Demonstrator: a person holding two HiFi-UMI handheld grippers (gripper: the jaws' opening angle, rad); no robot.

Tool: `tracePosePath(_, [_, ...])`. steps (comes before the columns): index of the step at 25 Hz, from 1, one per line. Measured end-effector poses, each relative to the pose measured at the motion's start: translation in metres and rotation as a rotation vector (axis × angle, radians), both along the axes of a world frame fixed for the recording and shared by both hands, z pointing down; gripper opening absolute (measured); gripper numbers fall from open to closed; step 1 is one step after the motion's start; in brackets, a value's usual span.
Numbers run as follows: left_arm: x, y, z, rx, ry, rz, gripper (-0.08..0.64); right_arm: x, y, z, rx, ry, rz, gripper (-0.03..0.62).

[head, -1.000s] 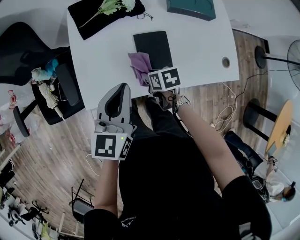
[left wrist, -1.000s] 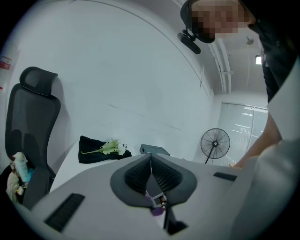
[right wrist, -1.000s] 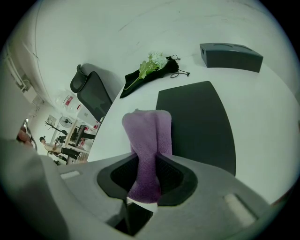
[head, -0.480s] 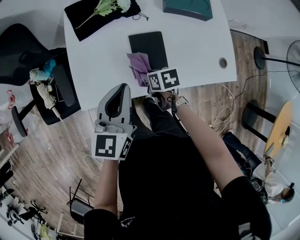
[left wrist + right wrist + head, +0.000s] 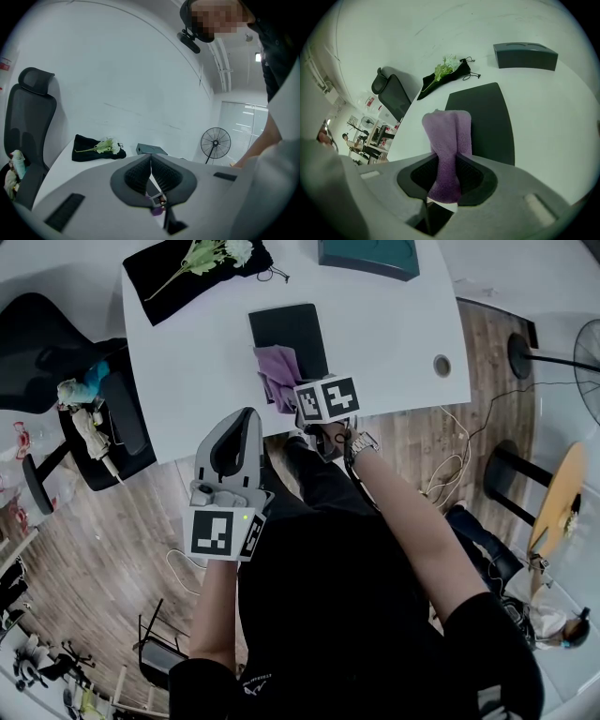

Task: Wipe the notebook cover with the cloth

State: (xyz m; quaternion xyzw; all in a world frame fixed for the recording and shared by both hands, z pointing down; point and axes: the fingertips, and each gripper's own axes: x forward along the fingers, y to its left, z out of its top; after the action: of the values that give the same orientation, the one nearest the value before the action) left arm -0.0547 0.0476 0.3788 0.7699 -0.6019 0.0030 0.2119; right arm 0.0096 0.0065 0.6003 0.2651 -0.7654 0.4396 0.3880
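Gripping the purple cloth (image 5: 447,136) in the right gripper (image 5: 449,176), jaws clamped on its bunched middle, free end reaching forward. Laid over the near left corner of the black notebook (image 5: 291,329), partly on the cover and partly on the white surface (image 5: 394,324) beside it; hard to tell how firmly pressed.

Hardly any change over the last second: same grip, same spot near the front edge, only a slight drift of the whole surface up and left in the head view. Probably a pause at the start of a stroke, with most of the cover ahead seemingly not yet wiped.

Left gripper (image 5: 151,173) with jaws together on nothing, held back near the body, short of the surface. Pouch with flowers (image 5: 187,268) and dark box (image 5: 366,254) well apart at the far side.
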Motion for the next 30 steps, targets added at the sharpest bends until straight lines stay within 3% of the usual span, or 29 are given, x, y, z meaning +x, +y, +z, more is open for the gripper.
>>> tracePosePath(30, [0.05, -0.013, 0.002, 0.003, -0.011, 0.001, 0.006, 0.052, -0.02, 0.0, 0.007, -0.017, 0.018, 0.098])
